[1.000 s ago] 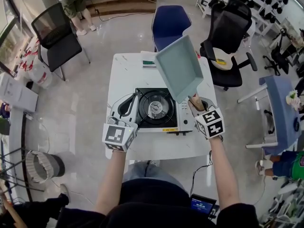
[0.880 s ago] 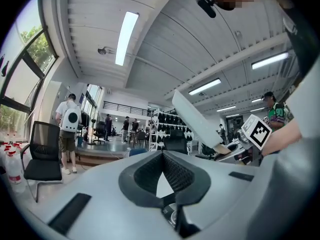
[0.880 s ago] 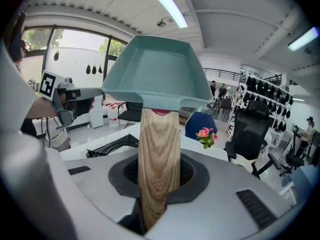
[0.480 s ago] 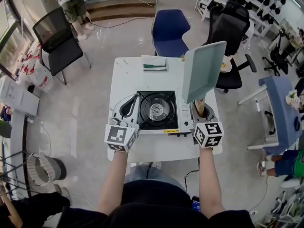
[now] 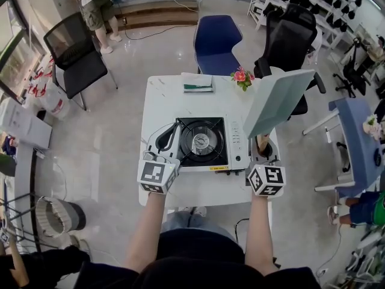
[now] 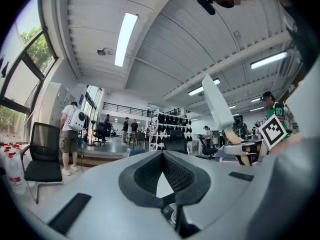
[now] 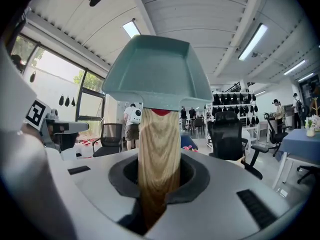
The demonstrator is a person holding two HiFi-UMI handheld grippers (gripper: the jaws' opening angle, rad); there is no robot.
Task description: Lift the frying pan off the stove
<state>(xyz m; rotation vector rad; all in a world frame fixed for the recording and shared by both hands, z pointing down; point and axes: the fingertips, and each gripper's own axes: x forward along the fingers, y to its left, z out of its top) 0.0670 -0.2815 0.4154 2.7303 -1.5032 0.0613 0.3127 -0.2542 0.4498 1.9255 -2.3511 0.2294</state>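
Note:
The square grey-green frying pan (image 5: 277,101) hangs in the air, tilted steeply, above the table's right edge and clear of the stove (image 5: 237,138). My right gripper (image 5: 263,152) is shut on its wooden handle (image 7: 159,149), and the pan's underside (image 7: 157,71) fills the upper part of the right gripper view. The black burner (image 5: 201,140) is bare. My left gripper (image 5: 159,157) sits at the stove's front left corner, its jaws together with nothing between them. The left gripper view shows the raised pan (image 6: 216,101) at the right.
The stove rests on a white table (image 5: 174,92) with a green book (image 5: 197,83) and pink flowers (image 5: 242,76) at its far edge. A blue chair (image 5: 216,38) and a black office chair (image 5: 289,35) stand behind the table. A person (image 5: 96,5) stands at the far left.
The pan has swung from above the burner to the right, past the table's right edge, uncovering the flowers. My right gripper moved a little right with it. The left gripper has barely moved.

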